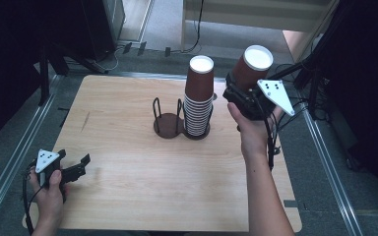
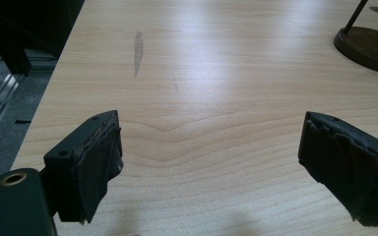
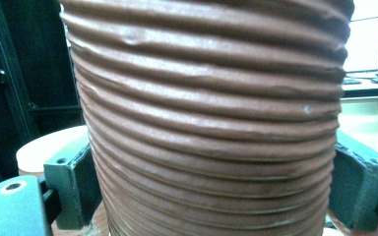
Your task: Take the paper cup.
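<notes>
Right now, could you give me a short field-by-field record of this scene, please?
surface: wooden table
right gripper: shut on brown ribbed cup, upside down, held off the table beside the stack
left gripper: open, nothing between its jaws, low over the table's near left corner
cup stack: upside down in one side of holder
holder: other side has no cups

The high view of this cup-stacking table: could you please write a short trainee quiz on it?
1. What does the right gripper hold?
2. True or false: the left gripper grips a cup.
3. Which ring of the holder carries the cup stack: A, the one nearer the left gripper, or B, the one nearer the right gripper?

Key: 1. An upside-down brown ribbed paper cup. 2. False; its jaws stand open with nothing between them. 3. B.
</notes>
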Demonstrator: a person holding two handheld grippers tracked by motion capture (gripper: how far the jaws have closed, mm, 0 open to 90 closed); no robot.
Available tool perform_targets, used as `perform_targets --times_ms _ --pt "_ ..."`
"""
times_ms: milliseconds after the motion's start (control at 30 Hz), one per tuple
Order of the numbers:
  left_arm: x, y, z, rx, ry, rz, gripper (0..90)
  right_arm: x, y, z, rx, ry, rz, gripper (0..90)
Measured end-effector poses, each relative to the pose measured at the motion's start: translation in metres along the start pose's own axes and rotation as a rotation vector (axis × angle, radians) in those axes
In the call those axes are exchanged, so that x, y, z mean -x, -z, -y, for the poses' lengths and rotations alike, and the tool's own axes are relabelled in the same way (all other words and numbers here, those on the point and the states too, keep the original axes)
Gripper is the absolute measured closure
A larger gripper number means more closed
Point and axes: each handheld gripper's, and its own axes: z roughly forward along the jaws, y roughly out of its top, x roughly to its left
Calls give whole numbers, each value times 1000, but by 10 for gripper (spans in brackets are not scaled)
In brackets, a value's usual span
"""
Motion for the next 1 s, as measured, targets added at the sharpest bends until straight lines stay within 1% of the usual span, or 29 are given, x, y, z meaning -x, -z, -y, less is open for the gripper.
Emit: perform_targets --times_ms 33,233,300,367,600,667,767,900,1000 --pt "0 0 0 0 0 0 99 0 0 0 0 0 0 112" --pt "0 0 0 3 2 -4 99 4 11 15 -13 9 3 112" --pt "0 0 0 4 2 -5 99 4 12 17 -17 9 2 112" --pt "1 0 0 6 2 -9 99 6 16 24 -26 16 1 112" --pt "1 0 0 8 7 -12 99 12 25 36 -42 10 6 112" --pt "0 1 0 7 11 -24 99 14 28 39 -47 11 11 112" --pt "1 1 0 9 10 -30 99 17 32 43 -51 6 13 112" --pt "1 1 0 7 2 -32 98 19 37 49 -61 5 12 112" --pt "1 0 0 8 5 -30 98 20 41 54 -67 5 9 112"
